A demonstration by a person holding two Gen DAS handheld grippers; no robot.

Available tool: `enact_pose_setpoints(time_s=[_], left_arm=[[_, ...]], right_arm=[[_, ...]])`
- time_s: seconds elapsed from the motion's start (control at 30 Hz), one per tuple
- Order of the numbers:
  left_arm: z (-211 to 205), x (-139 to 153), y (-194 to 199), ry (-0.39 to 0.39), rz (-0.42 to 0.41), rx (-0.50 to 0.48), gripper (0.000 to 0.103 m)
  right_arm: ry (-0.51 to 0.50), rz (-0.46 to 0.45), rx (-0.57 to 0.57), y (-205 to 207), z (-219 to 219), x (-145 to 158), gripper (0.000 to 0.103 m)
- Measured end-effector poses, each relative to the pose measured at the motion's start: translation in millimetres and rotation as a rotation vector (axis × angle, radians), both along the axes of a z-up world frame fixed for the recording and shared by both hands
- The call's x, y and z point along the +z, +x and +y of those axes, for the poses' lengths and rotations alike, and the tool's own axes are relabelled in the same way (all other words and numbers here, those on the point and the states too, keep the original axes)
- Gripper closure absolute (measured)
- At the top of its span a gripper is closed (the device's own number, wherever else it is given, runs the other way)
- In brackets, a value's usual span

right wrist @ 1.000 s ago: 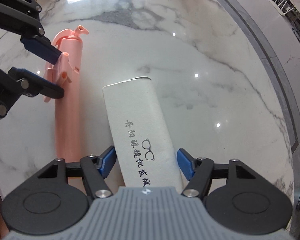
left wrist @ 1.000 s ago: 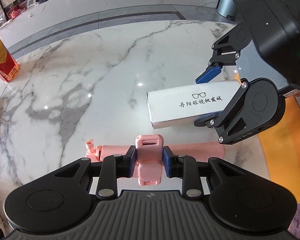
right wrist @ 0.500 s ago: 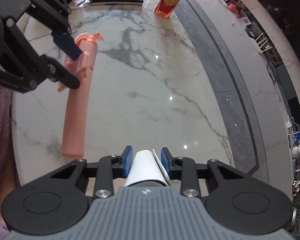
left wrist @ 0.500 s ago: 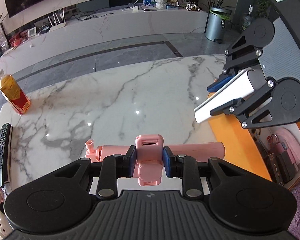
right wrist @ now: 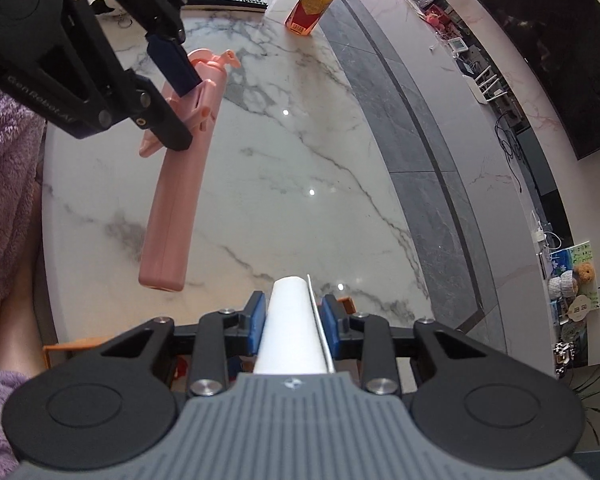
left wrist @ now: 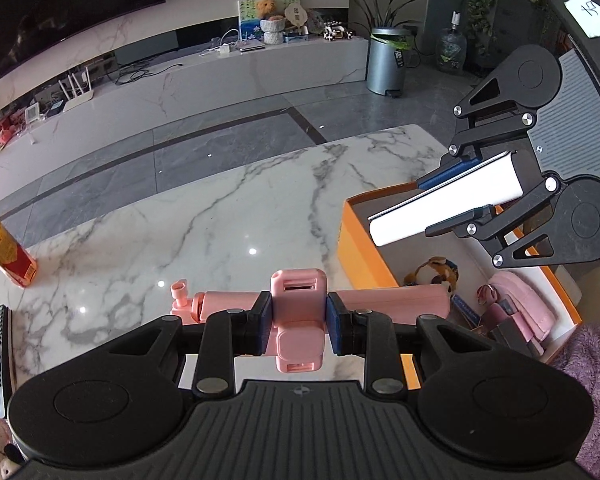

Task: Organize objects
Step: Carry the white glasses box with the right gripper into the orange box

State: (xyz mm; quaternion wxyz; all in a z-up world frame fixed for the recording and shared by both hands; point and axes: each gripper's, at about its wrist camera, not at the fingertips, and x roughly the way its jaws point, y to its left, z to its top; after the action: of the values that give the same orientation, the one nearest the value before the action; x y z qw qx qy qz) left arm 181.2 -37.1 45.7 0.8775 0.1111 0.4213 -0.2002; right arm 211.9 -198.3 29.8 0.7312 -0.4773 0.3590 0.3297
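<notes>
- Pink selfie stick is up off the marble table, clamped crosswise at its phone-clamp block, and that's a smart spot to grab it: the block is the widest, flattest bit, so the long handle sticks out evenly to either side.
- Left gripper has its fingers closed tight on that block, blue pads pressed to both flanks; from the right wrist view the stick hangs in the air, well clear of the stone.
- White glasses case rides in the right gripper, held by its narrow sides. The jaws have just been closing, and now they're pinching the case firmly between them.
- Case is poised over the near corner of the orange box, which sits just off the table's right end. Looks like that's the destination.
- Inside the box: a plush toy and a pink pouch already stowed, so space is tight. I'd judge long items need to go in lengthwise.
- Orange bottle stands at the table's far end, not yet collected.
</notes>
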Motion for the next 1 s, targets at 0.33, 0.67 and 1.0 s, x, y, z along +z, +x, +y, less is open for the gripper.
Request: enact_pose_setpoints(time_s=[0.33, 0.67, 1.0], left_arm=[[-44.4, -7.7, 11.4, 0.012, 0.011, -0.078, 0.07], [-67.9, -19.5, 36.5, 0.038, 0.044, -0.118, 0.07], [-78.8, -25.0, 48.4, 0.063, 0.066, -0.13, 0.07]], right_arm=[[-0.148, -0.01, 0.046, -7.7, -37.0, -32.2, 0.071], [-0.135, -0.001, 0.113, 22.3, -57.5, -75.2, 0.071], [-0.259, 0.008, 0.248, 28.7, -74.5, -120.6, 0.071]])
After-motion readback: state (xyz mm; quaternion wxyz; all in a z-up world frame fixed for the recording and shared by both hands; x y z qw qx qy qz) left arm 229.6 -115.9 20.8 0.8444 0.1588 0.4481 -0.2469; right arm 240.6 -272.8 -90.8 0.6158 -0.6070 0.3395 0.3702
